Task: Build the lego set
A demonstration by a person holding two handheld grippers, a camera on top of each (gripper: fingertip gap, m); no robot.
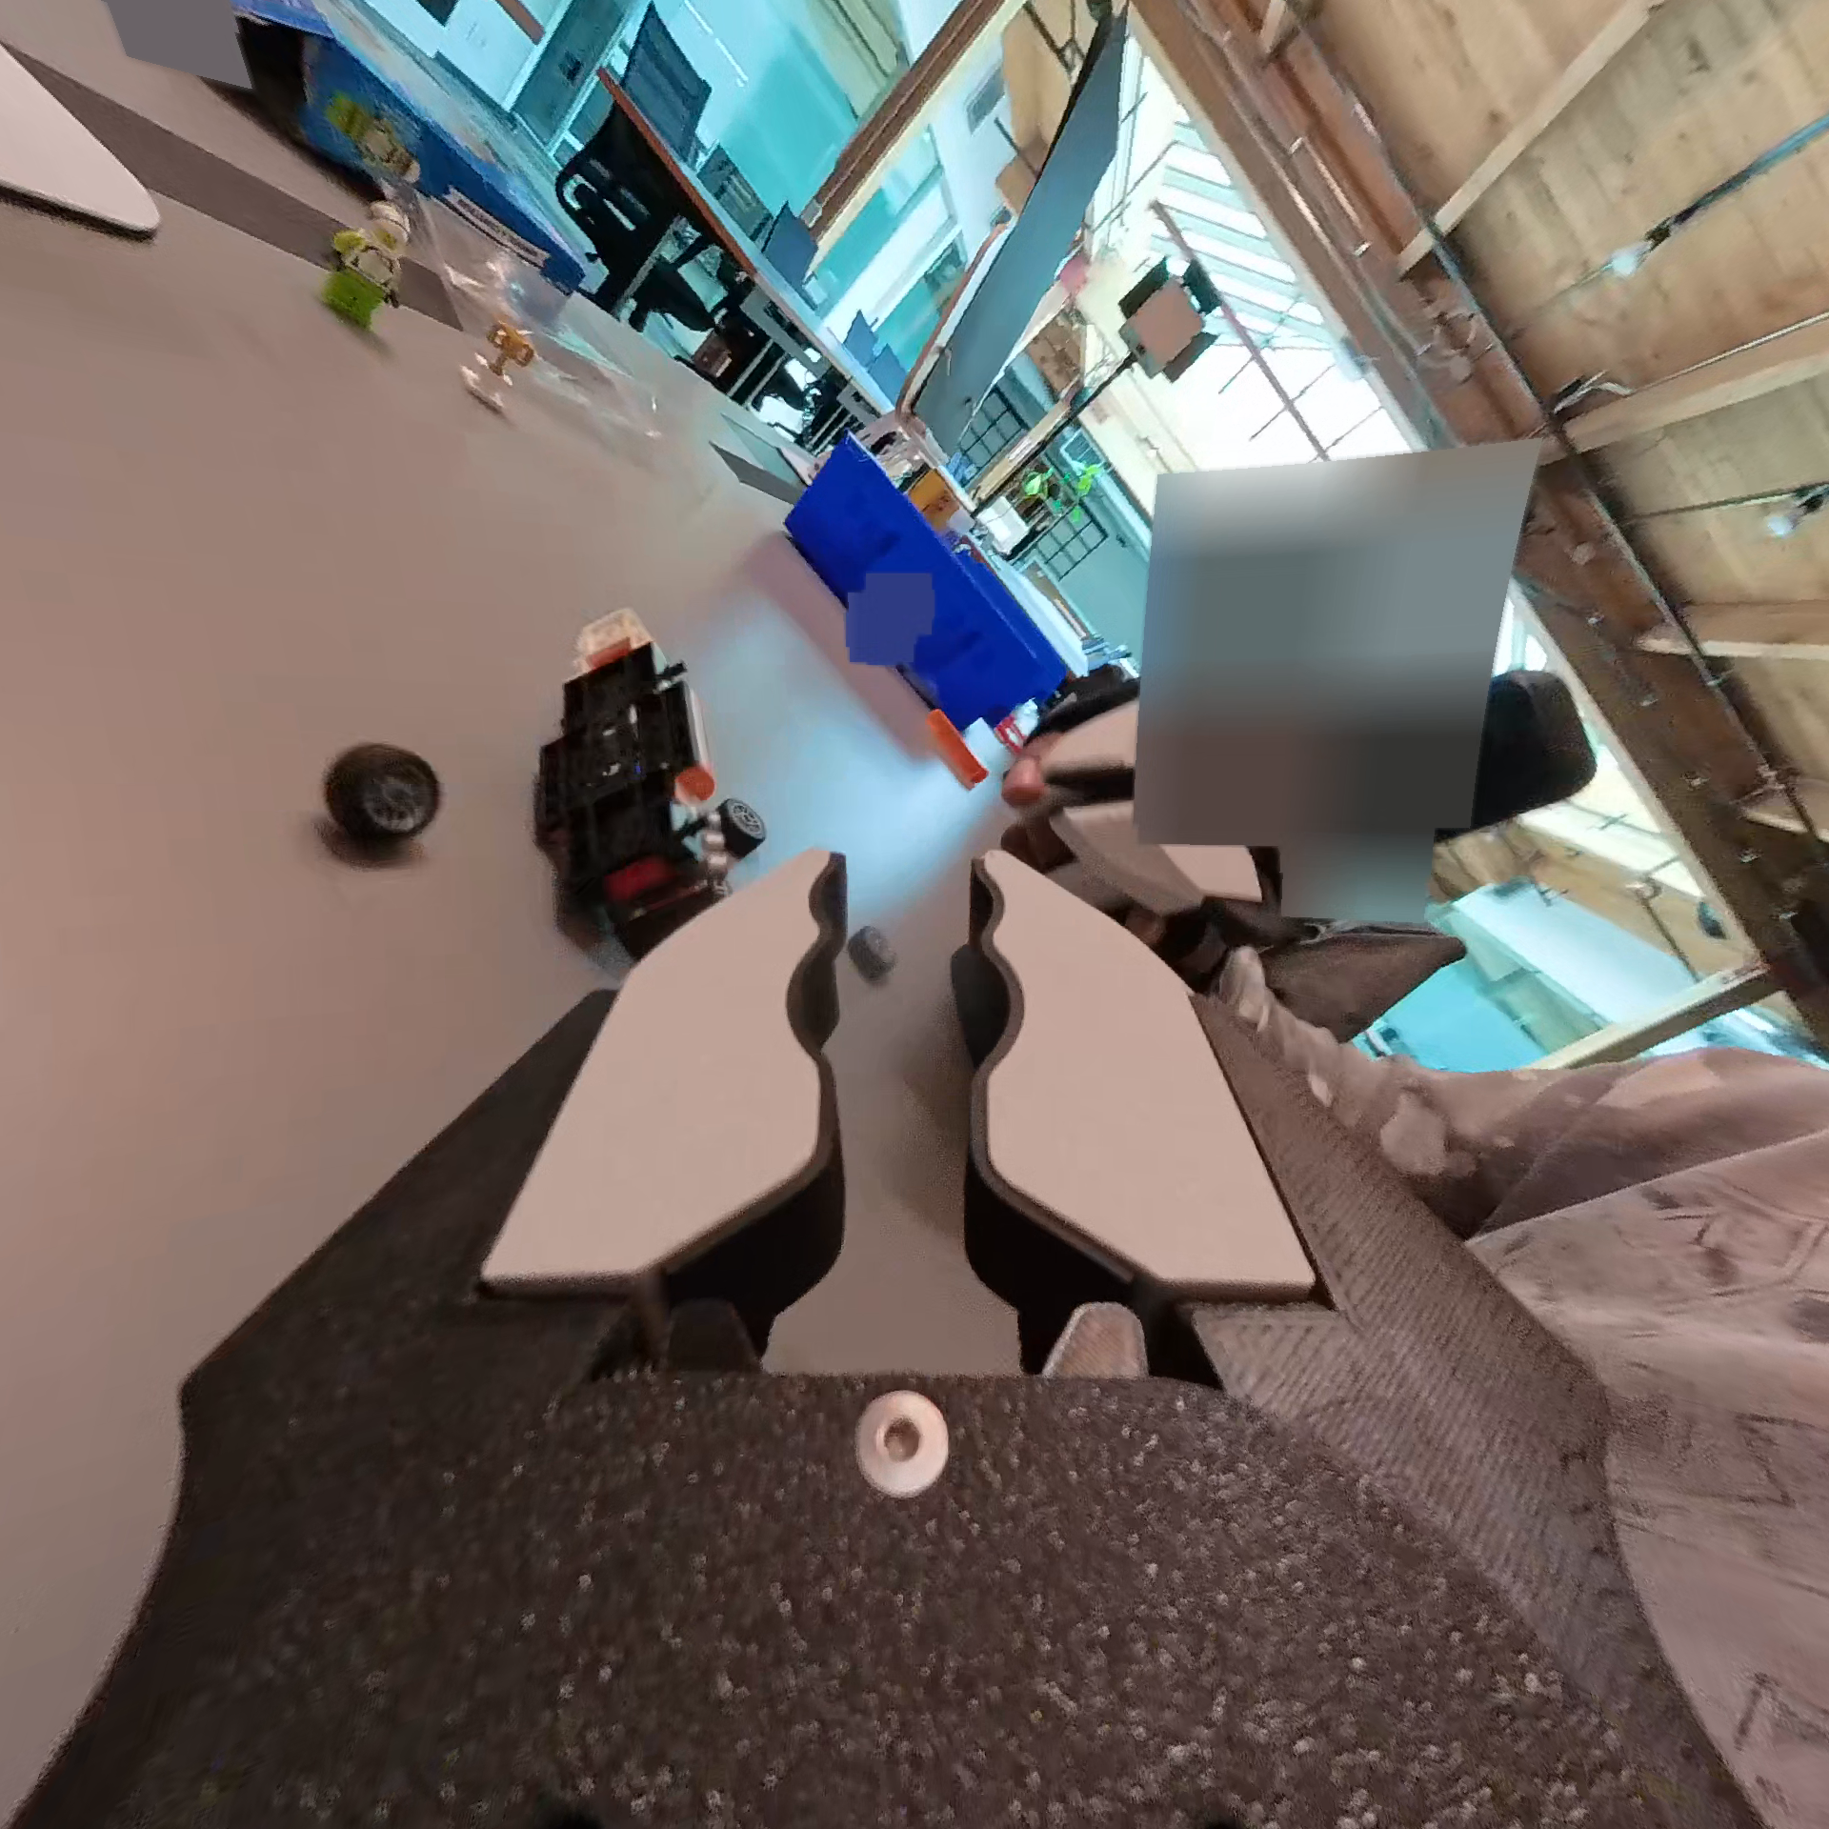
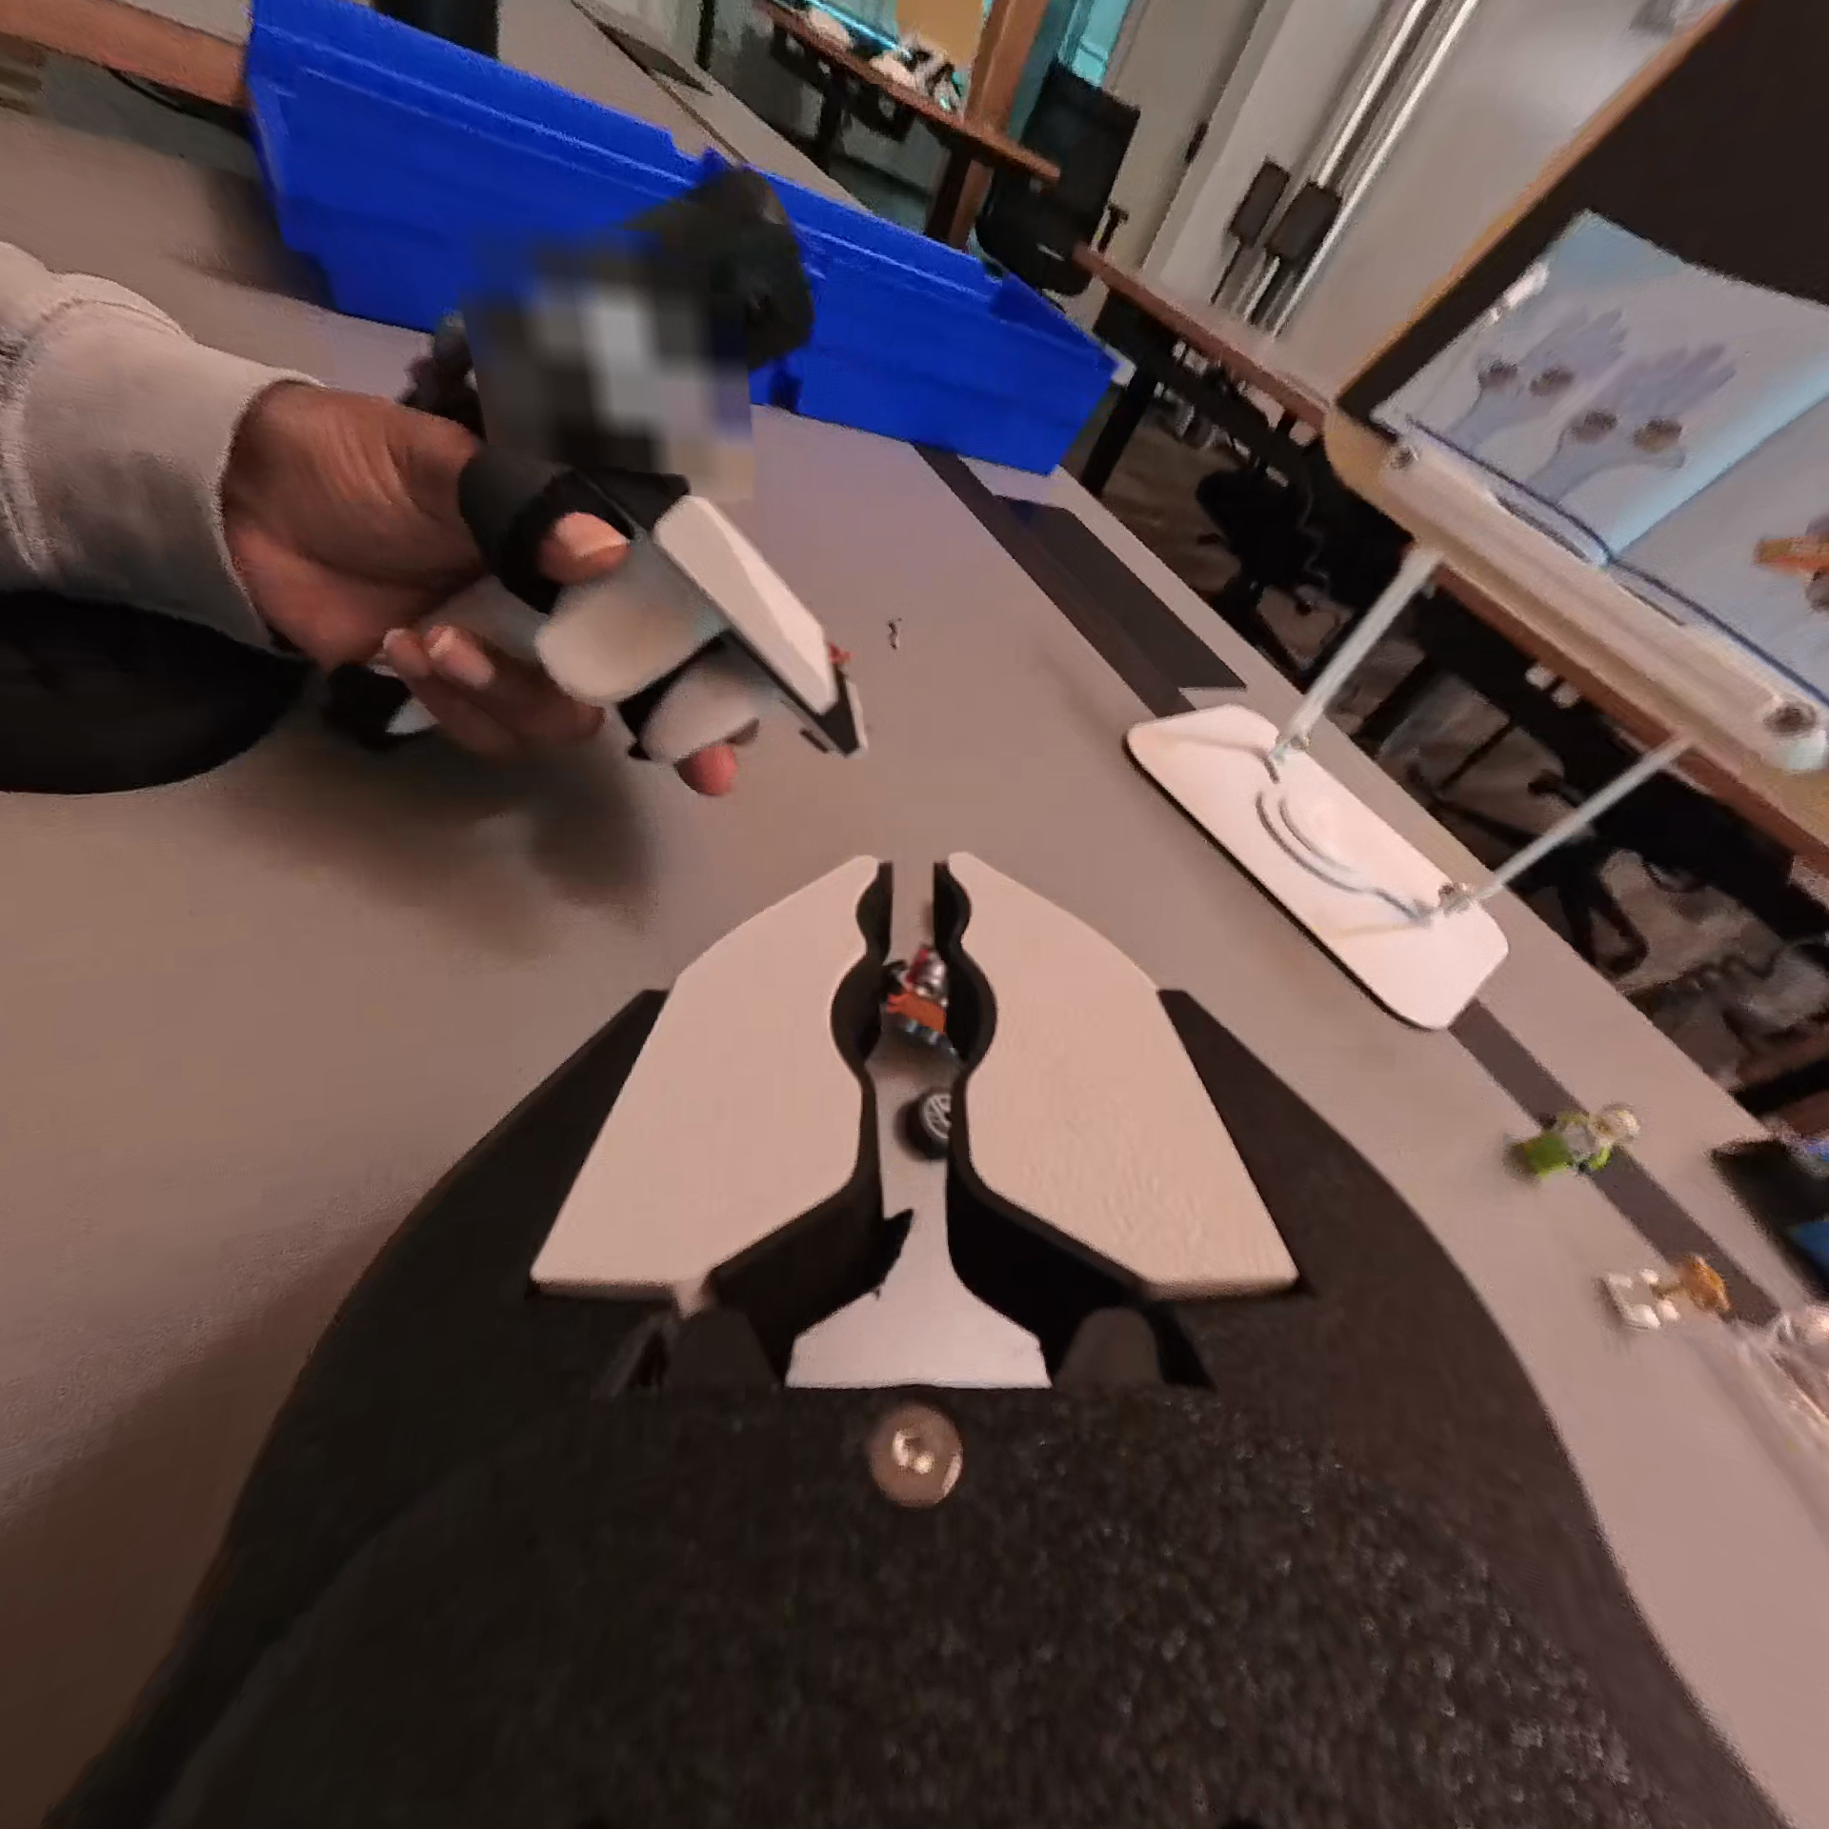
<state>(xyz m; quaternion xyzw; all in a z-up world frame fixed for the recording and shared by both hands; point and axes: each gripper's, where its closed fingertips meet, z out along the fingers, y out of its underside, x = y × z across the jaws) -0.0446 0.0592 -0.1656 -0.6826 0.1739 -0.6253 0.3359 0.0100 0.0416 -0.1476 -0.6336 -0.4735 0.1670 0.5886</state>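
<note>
the left gripper [image 1: 906, 881] has its jaws apart with nothing between them, hanging over the grey table [image 1: 247, 594] above 1 small grey piece [image 1: 873, 952]. the right gripper [image 2: 913, 876] is nearly closed, its tips apart by a thin slit and gripping nothing. the half-built lego car [image 1: 633, 782] lies on the table; 1 loose black wheel [image 1: 382, 792] sits near it. 1 green minifigure [image 1: 368, 259], 1 gold trophy piece [image 1: 503, 358] and 1 blue bin [image 1: 920, 584] lie farther off.

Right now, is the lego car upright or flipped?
Flipped, it seems: the lego car shows its black underside in the left wrist view, one small wheel beside it, a larger loose wheel lying apart.
</note>
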